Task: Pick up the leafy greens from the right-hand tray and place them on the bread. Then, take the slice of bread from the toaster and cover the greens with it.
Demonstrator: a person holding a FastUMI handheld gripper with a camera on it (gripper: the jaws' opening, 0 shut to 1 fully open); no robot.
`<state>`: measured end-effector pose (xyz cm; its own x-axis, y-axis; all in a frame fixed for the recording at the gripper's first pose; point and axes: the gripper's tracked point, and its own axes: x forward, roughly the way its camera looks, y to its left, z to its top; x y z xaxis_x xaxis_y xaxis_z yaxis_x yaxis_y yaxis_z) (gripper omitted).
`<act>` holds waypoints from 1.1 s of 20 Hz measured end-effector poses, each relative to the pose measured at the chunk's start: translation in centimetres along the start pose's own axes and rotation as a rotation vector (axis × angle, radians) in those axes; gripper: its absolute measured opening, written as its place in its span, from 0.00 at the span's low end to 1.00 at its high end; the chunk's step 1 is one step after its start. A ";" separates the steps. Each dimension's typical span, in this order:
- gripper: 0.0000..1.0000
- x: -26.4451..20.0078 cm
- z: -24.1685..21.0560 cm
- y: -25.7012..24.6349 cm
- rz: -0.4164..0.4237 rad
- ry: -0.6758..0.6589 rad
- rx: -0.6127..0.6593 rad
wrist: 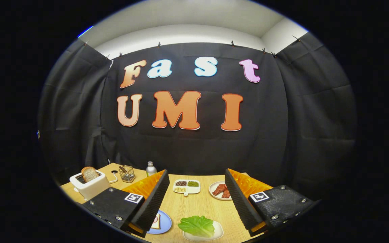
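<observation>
The gripper (194, 202) hangs above the near edge of the wooden table (201, 206) with its two fingers spread wide and nothing held between them; nearest of all, between the fingers and just inside that near edge, the leafy greens (197, 225) lie on a small white tray (218, 233), the leaf covering most of it; to the left of the greens, partly hidden behind the left finger (152, 202), a blue plate (165, 223) carries a slice of bread (155, 221), of which only a part is visible; the greens and the bread sit on separate dishes, near each other but apart; farther in, toward the middle of the table and beyond the gap between the fingers, a white divided dish (187, 187) holds dark, green and pale fillings in its compartments; just right of it a round plate (214, 193) bears reddish strips of meat (222, 190), its right side cut off by the right finger (240, 202); at the far left corner a white toaster (89, 186) stands with a slice of bread (90, 174) sticking up out of its slot; behind it, along the far edge, are a wire basket (127, 174) with some utensils in it and a small bottle (151, 168) with a pale cap, standing upright.
</observation>
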<state>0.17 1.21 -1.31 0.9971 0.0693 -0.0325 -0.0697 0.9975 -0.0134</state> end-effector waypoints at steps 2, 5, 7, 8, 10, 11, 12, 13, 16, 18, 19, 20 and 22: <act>0.99 0.1 -0.6 0.0 0.003 0.005 -0.002; 0.99 0.3 -2.1 0.1 0.007 0.027 -0.012; 0.99 0.7 -3.3 0.3 0.012 0.042 -0.016; 0.99 0.8 -4.1 0.3 0.012 0.054 -0.019; 0.99 1.2 -5.8 0.3 0.017 0.078 -0.024; 0.99 1.4 -6.7 0.3 0.018 0.091 -0.027; 0.99 1.7 -8.0 0.3 0.022 0.110 -0.029; 0.99 1.8 -9.3 0.4 0.026 0.140 -0.026; 0.99 1.9 -12.3 0.6 0.041 0.188 -0.007; 0.99 2.4 -14.7 0.4 0.039 0.219 -0.032; 0.99 2.6 -15.8 0.2 0.039 0.232 -0.047; 0.99 2.7 -17.0 0.0 0.041 0.253 -0.060; 0.99 2.9 -19.6 -0.5 0.041 0.305 -0.081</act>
<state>2.47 0.58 -20.94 0.9388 0.0897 -0.3325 -0.1246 0.9885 -0.0851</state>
